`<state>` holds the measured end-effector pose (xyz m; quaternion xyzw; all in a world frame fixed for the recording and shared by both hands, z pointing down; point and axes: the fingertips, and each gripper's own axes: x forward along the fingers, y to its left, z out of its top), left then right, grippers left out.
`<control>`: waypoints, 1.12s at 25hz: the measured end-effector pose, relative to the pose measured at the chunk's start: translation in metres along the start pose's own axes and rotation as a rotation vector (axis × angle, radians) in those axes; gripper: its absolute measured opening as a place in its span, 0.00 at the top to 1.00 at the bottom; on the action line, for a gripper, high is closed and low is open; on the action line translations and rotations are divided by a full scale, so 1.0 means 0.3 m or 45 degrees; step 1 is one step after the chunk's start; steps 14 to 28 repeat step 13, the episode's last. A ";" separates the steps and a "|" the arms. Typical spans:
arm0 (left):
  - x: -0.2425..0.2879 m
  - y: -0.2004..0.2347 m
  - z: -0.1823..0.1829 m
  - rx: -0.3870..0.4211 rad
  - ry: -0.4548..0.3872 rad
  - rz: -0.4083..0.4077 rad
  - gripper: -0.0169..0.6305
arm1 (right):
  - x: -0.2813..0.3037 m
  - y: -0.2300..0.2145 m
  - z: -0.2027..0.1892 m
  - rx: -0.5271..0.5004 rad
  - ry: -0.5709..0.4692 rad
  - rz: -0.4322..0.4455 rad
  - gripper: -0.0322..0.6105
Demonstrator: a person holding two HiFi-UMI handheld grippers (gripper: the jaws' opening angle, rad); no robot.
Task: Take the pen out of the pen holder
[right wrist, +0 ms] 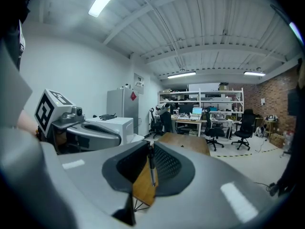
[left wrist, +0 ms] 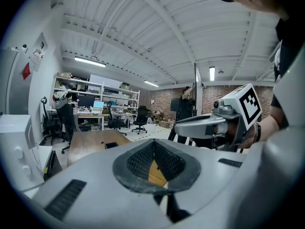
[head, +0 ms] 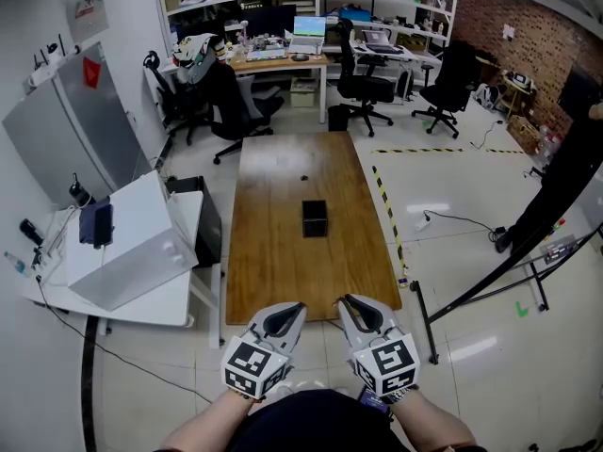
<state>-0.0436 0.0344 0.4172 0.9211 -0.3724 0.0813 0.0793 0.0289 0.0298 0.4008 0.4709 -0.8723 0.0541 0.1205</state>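
Note:
The pen holder (head: 314,218) is a small black box standing in the middle of the long wooden table (head: 273,252). No pen shows in it from the head view. In the left gripper view the pen holder (left wrist: 111,145) is a dark shape far off on the table. My left gripper (head: 296,309) and right gripper (head: 345,302) hover side by side just short of the table's near end, well short of the holder. Both are shut with nothing between the jaws. Through each gripper's jaw gap only the wooden tabletop shows.
A small dark object (head: 303,177) lies on the table beyond the holder. A white cabinet (head: 127,238) stands left of the table. Office chairs (head: 363,90) and desks fill the far end. A person in dark clothes (head: 556,191) stands at the right by a black stand.

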 end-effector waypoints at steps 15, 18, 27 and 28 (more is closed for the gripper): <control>-0.003 0.023 0.001 -0.022 -0.014 -0.020 0.97 | 0.016 0.007 0.001 -0.007 0.007 -0.024 0.89; -0.003 0.023 0.001 -0.022 -0.014 -0.020 0.97 | 0.016 0.007 0.001 -0.007 0.007 -0.024 0.89; -0.003 0.023 0.001 -0.022 -0.014 -0.020 0.97 | 0.016 0.007 0.001 -0.007 0.007 -0.024 0.89; -0.003 0.023 0.001 -0.022 -0.014 -0.020 0.97 | 0.016 0.007 0.001 -0.007 0.007 -0.024 0.89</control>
